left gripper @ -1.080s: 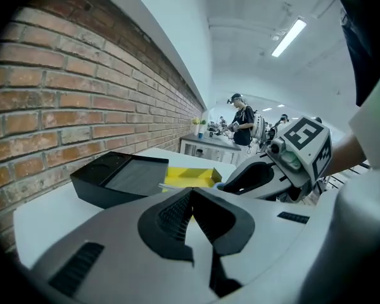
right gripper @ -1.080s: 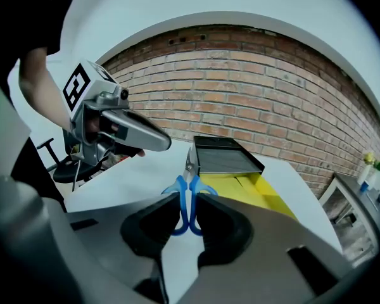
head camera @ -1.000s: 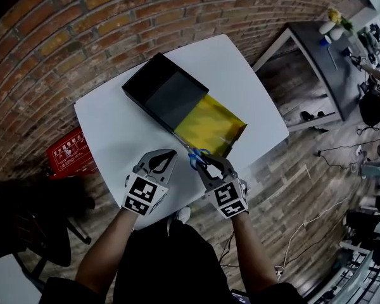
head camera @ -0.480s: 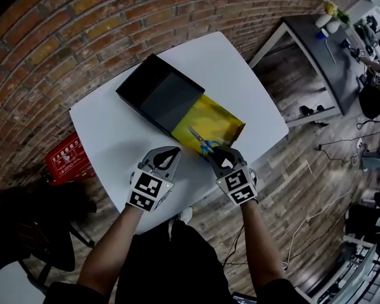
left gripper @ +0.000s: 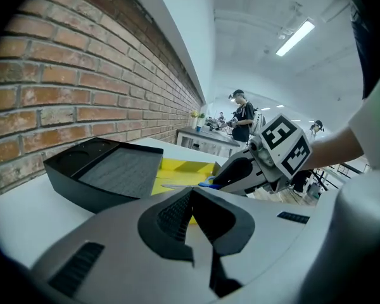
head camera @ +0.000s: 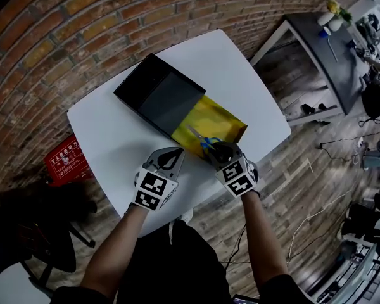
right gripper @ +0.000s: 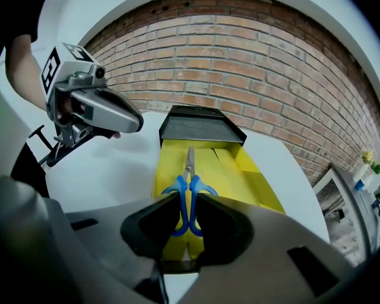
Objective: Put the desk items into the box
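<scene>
Scissors [right gripper: 187, 181] hang over the yellow box [head camera: 220, 121], my right tool [right gripper: 187, 202] clamped on their blue handles.

My left tool [left gripper: 191, 196] is pressed together on nothing, hovering over bare bench [head camera: 111, 128] just left of the box. I've only got the handle loops, so the blades stick out free. I reckon they could swivel in the grip, or the tip could catch the black sleeve [head camera: 157, 92] at the box's far end if I push forward. The box looks light, and its near end sits close to the bench edge, so a knock from my tool might shove it off. There's open room left of the box, and little to its right.
</scene>
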Demonstrator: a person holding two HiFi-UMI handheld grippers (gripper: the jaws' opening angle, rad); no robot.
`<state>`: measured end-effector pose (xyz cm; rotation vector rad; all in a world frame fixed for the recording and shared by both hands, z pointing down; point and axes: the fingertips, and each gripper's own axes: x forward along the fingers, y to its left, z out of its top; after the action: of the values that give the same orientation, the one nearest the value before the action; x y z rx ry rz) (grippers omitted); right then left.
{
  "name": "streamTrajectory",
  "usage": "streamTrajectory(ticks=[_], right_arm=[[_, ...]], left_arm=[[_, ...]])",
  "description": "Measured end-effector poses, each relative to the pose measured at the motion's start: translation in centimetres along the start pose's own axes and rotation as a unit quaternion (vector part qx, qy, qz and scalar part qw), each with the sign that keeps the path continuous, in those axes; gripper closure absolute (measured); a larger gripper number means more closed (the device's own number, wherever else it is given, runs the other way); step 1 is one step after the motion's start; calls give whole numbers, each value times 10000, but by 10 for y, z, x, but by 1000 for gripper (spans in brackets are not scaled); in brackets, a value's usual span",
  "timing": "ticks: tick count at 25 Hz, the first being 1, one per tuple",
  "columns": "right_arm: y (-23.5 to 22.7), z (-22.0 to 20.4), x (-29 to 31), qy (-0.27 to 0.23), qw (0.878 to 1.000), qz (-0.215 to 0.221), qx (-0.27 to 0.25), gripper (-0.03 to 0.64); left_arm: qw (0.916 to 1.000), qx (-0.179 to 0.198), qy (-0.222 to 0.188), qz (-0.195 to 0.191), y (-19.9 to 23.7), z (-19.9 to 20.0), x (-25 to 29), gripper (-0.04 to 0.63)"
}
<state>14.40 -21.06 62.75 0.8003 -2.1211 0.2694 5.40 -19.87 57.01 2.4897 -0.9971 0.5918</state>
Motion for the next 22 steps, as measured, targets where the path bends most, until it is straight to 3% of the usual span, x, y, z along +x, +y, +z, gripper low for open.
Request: streamTrajectory(ticks=[22], right_arm=[[10, -5, 30, 1036, 9936, 240, -368, 522]], left_arm=[[9999, -85, 123, 60, 18, -17, -7, 581]])
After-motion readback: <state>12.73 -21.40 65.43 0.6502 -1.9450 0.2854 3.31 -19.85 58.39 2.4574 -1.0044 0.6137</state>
